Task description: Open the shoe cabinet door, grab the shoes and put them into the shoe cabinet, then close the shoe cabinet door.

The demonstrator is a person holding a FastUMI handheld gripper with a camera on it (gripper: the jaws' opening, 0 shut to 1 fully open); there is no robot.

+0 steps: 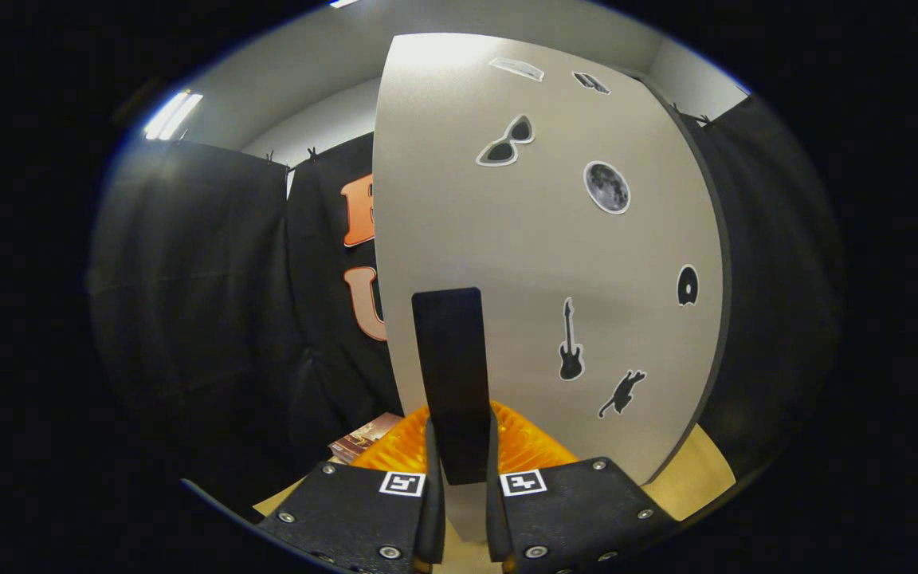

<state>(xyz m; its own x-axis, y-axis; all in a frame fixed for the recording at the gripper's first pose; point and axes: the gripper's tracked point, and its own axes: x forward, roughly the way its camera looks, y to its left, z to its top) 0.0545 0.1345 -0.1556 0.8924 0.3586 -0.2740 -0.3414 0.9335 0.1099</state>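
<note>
Gripper [459,510] was clamped on the dark upright handle [449,375] of the shoe cabinet door [555,263], one finger pressing each side of its lower end. The pale door stood directly ahead, carrying stickers: sunglasses [507,143], moon [607,187], guitar [570,341], cat [622,393]. An orange ribbed object [527,446] lay just behind the fingers.

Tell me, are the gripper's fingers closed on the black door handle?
Yes, both fingers press the sides of the black handle on the cabinet door.
</note>
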